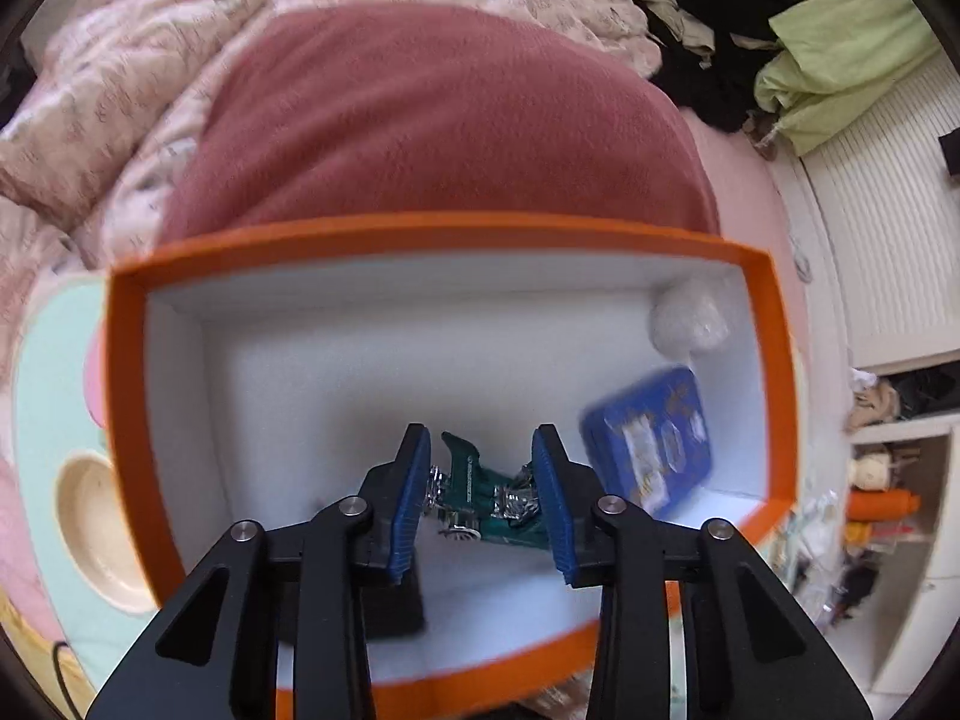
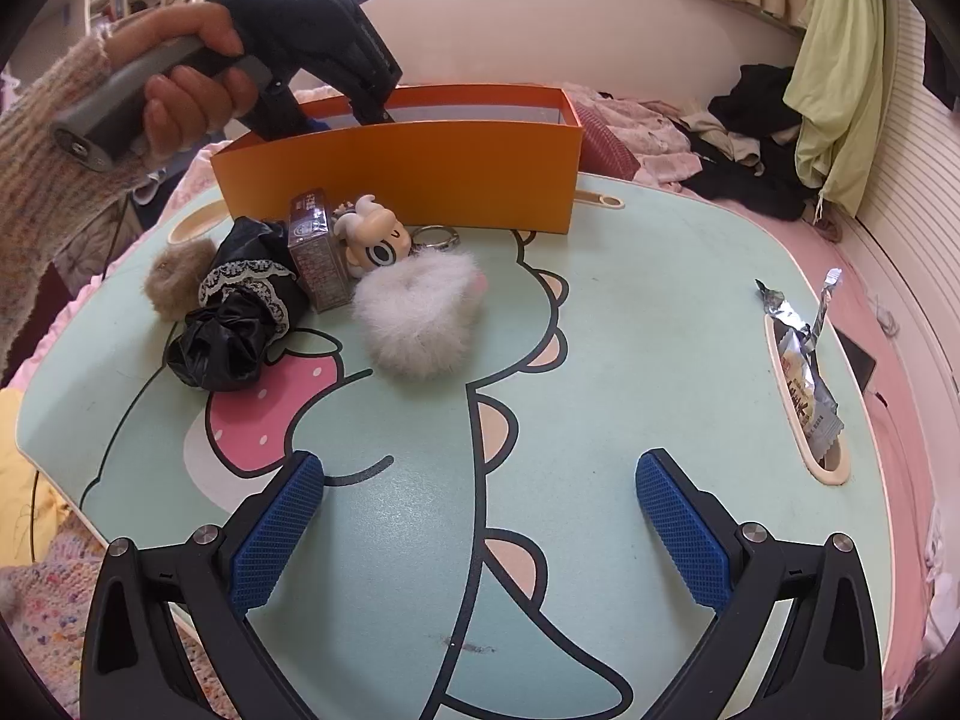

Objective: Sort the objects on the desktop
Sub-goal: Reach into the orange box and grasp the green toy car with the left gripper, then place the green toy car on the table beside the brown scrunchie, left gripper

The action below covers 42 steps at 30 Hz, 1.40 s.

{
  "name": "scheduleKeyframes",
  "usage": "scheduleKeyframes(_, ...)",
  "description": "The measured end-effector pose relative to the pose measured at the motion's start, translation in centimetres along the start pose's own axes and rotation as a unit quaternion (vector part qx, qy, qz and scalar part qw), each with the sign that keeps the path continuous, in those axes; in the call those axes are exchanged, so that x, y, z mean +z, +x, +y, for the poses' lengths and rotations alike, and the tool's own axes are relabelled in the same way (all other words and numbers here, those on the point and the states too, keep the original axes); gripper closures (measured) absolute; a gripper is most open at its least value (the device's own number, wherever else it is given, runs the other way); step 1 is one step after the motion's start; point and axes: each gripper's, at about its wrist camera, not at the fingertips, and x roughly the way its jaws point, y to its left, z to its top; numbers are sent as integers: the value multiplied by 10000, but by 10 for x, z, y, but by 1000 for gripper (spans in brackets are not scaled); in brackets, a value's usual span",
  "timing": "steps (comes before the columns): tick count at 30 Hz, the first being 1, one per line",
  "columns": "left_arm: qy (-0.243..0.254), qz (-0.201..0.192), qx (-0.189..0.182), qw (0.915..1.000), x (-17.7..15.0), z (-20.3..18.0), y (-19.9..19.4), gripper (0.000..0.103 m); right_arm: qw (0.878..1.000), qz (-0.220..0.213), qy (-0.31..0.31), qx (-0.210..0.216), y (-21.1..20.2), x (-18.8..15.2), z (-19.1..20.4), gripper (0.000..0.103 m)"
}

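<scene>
An orange box (image 1: 129, 396) with a white inside stands on the table; it also shows in the right wrist view (image 2: 420, 171). My left gripper (image 1: 483, 456) reaches down into it, its jaws shut on a green toy car (image 1: 480, 495) held just above the box floor. A blue card pack (image 1: 651, 435) and a clear plastic wad (image 1: 687, 318) lie inside. My right gripper (image 2: 480, 480) is open and empty, low over the table. By the box lie a white fluffy pom-pom (image 2: 420, 312), a figurine keychain (image 2: 375, 240), a small box (image 2: 318, 252), a black lace pouch (image 2: 234, 312) and a brown pom-pom (image 2: 177, 276).
The table (image 2: 630, 330) has a dinosaur print. A snack packet (image 2: 804, 372) sits in a slot at its right edge. A red pillow (image 1: 432, 120) and a pink quilt (image 1: 150, 48) lie behind the box. Clothes (image 2: 750, 144) are piled at the back right.
</scene>
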Motion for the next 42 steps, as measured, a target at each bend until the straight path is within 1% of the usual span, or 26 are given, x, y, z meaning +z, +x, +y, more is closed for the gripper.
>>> scheduleKeyframes(1,56,-150,263,9995,1,0,-1,70,10000,0,-1,0,0,0,0,0)
scheduleKeyframes(2,122,-225,443,9987,2,0,-1,71,10000,-2,-2,0,0,0,0,0)
scheduleKeyframes(3,163,-235,383,9989,2,1,-2,71,10000,-2,-2,0,0,-1,0,0)
scheduleKeyframes(5,89,-191,-59,9998,1,6,-10,72,10000,-4,-2,2,0,0,0,0)
scheduleKeyframes(6,25,-238,-224,9995,0,10,-19,72,10000,-2,-3,2,0,-1,0,0)
scheduleKeyframes(7,-13,-354,-309,9989,-2,12,-28,71,10000,-2,-6,1,1,-1,0,0)
scheduleKeyframes(9,61,-589,-277,9979,-5,8,-45,62,10000,-3,-8,-1,1,-1,-1,0)
scheduleKeyframes(10,139,-603,-219,9978,-6,5,-50,49,10000,-3,-7,3,1,-1,-1,0)
scheduleKeyframes(11,221,-521,-154,9983,-7,1,-51,41,10000,-4,-6,4,1,-1,-1,0)
scheduleKeyframes(13,263,-227,-72,9994,-9,0,-45,40,10000,-6,-11,3,1,-1,-1,0)
scheduleKeyframes(15,183,106,-42,9998,-9,0,-31,40,10000,-6,-11,4,1,-1,-1,0)
scheduleKeyframes(16,172,204,-20,9996,-7,-3,-23,40,10000,-7,-11,5,1,-1,-1,0)
scheduleKeyframes(19,131,389,108,9991,-7,-9,-2,40,10000,-8,-13,5,1,-1,-1,0)
scheduleKeyframes(20,93,404,183,9990,-6,-9,4,41,10000,-9,-13,4,1,-1,-1,0)
scheduleKeyframes(21,90,301,211,9993,-6,-11,4,41,10000,-9,-14,2,1,-1,-1,0)
scheduleKeyframes(22,77,225,213,9995,-4,-12,3,44,10000,-12,-13,5,1,-1,-1,0)
scheduleKeyframes(23,67,163,206,9996,-3,-12,1,58,10000,-13,-7,14,1,-1,-2,0)
scheduleKeyframes(25,47,209,56,9998,-2,-11,-1,76,10000,-14,-15,7,1,-1,-1,0)
scheduleKeyframes(27,114,91,34,9999,-3,-11,-7,78,10000,-14,-13,9,0,-1,-1,0)
scheduleKeyframes(29,193,-131,-27,9997,-6,-9,-17,78,10000,-17,-17,6,0,0,-1,0)
scheduleKeyframes(31,203,-364,-239,9988,-9,-6,-33,78,10000,-15,-17,8,1,-1,-1,0)
scheduleKeyframes(34,333,-870,-599,9938,-23,-3,-70,78,10000,-17,-19,8,1,-1,-1,0)
scheduleKeyframes(36,461,-1182,-808,9886,-42,-4,-97,78,10000,-18,-22,8,1,-1,-1,0)
scheduleKeyframes(38,643,-1395,-1013,9829,-65,-3,-118,78,10000,-19,-22,11,1,-1,-1,0)
scheduleKeyframes(40,827,-1528,-1110,9785,-89,-3,-131,78,10000,-19,-24,10,1,-1,-1,0)
scheduleKeyframes(42,954,-1523,-1092,9776,-120,2,-134,78,10000,-19,-25,10,1,-1,-2,0)
